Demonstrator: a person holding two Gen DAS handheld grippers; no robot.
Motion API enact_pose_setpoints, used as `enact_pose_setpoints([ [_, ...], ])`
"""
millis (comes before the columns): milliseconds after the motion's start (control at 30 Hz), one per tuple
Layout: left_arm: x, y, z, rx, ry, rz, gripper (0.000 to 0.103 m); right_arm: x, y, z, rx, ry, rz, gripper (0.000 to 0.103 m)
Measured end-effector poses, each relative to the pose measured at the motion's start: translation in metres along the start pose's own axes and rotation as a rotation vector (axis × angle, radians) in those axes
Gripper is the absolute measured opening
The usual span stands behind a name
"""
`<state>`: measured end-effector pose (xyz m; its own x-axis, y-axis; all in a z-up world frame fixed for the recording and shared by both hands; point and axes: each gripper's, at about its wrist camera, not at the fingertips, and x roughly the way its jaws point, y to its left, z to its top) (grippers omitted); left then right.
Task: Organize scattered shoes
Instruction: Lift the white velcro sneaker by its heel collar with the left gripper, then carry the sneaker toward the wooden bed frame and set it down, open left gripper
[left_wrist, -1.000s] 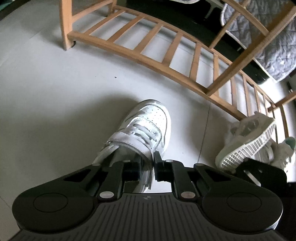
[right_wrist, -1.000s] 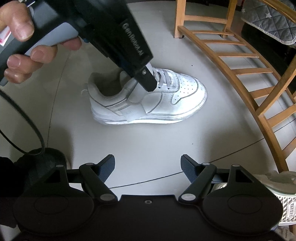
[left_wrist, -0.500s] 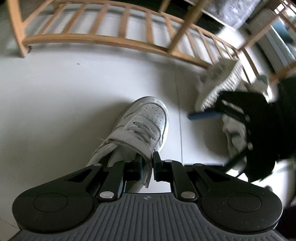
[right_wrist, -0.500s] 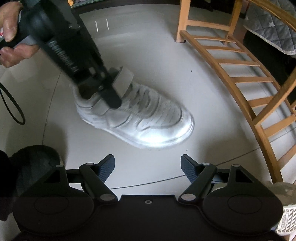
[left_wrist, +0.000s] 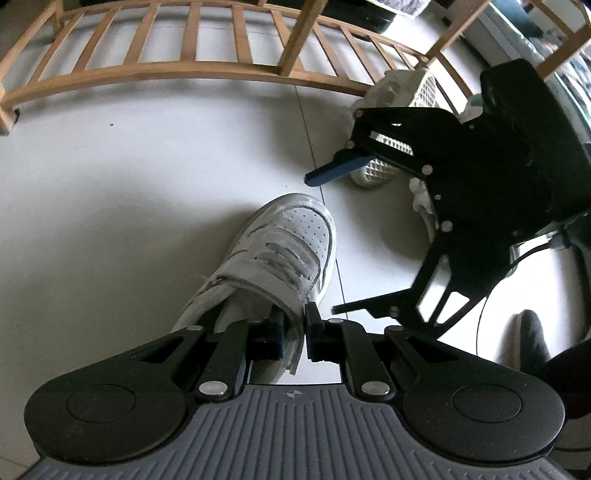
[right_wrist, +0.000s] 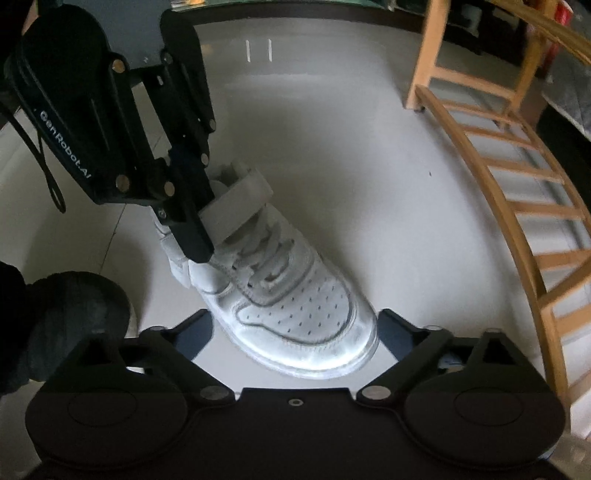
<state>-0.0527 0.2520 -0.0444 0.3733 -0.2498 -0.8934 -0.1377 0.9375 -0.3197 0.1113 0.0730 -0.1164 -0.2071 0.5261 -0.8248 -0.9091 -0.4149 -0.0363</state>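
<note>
My left gripper is shut on the side collar of a white sneaker with a strap, gripping it just above the grey floor. In the right wrist view the same sneaker points its toe toward the camera, with the left gripper clamped by its strap. My right gripper is open, its fingers on either side of the sneaker's toe; it also shows in the left wrist view. Another pale sneaker lies on its side, sole showing, behind the right gripper.
A low wooden slatted rack curves across the back of the floor and also shows in the right wrist view. A dark shoe or foot is at the lower left. A dark rounded object is at the right.
The left gripper has swung the white sneaker round so its toe now points at the right gripper. The right gripper has closed in on the toe and stays open.
</note>
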Motion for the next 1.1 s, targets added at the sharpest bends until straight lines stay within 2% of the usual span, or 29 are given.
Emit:
enact_pose_setpoints([
  [167, -0.001, 0.003, 0.0, -0.053, -0.015, 0.0, 0.012, 0.011, -0.001, 0.002, 0.021, 0.031, 0.02, 0.099],
  [300, -0.003, 0.008, 0.002, -0.106, -0.026, 0.021, 0.014, 0.011, 0.009, 0.001, -0.011, 0.061, -0.004, 0.097],
  [433, -0.006, 0.017, 0.004, -0.185, -0.059, 0.059, 0.016, 0.005, 0.004, 0.0, 0.052, 0.072, 0.025, 0.088],
  [700, -0.013, 0.03, 0.011, -0.303, -0.113, 0.111, 0.016, 0.0, 0.014, -0.002, 0.093, 0.087, 0.075, 0.08],
  [800, -0.016, 0.036, 0.013, -0.343, -0.135, 0.131, 0.02, 0.0, 0.021, 0.0, 0.103, 0.086, 0.102, 0.077],
  [900, -0.019, 0.038, 0.015, -0.359, -0.154, 0.158, 0.023, 0.003, 0.028, 0.004, 0.089, 0.089, 0.115, 0.07],
  [967, -0.02, 0.039, 0.016, -0.366, -0.159, 0.17, 0.027, 0.006, 0.028, 0.005, 0.101, 0.094, 0.129, 0.062],
  [1100, -0.02, 0.037, 0.022, -0.346, -0.159, 0.22, 0.03, 0.012, 0.03, 0.009, 0.116, 0.093, 0.147, 0.061],
])
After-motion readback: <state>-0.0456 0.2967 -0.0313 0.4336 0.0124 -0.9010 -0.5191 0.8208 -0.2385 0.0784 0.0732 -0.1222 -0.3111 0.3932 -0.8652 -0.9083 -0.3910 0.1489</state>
